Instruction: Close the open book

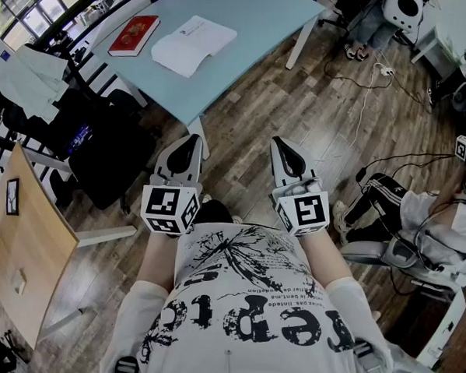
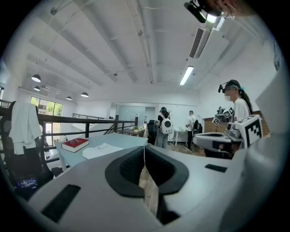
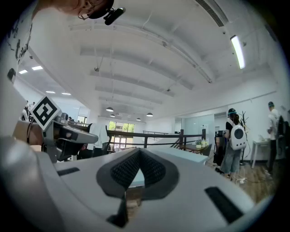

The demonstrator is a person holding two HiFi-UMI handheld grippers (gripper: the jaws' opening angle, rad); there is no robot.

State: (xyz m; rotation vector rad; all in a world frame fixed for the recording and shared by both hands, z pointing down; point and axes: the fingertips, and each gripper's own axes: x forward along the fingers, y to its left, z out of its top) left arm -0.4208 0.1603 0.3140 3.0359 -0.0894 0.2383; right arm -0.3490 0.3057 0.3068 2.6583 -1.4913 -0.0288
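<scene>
The open book (image 1: pixel 192 43) lies flat on the tabletop (image 1: pixel 257 23), at 12 o'clock from the left tool (image 1: pixel 187 140) and 11 o'clock from the right tool (image 1: pixel 285 147), well apart from both. Both tools are pressed together with nothing between their jaws. We judge the book light and soft: it looks like a thin paperback whose white leaves bow up a little, so they will flex and slide rather than swing like a stiff board. The paper looks smooth, and a pinch on a single sheet could crease or tear it. We would therefore take the whole stack of one half at its outer edge, the 3 o'clock side being the freer one, and steady the other half with the second tool. We cannot tell for sure from here where the spine runs. A red book (image 1: pixel 134 35) sits just beside it at 9 o'clock, not touching, which leaves little room there. The tabletop's near edge runs close at 6 o'clock, so a push could slide the book off. Bare tabletop opens toward 1 and 2 o'clock. On our way in, a chair (image 1: pixel 106 156) stands at 9 o'clock of the left tool, and cables (image 1: pixel 362 103) trail over the floor (image 1: pixel 284 99) at 2 o'clock.
</scene>
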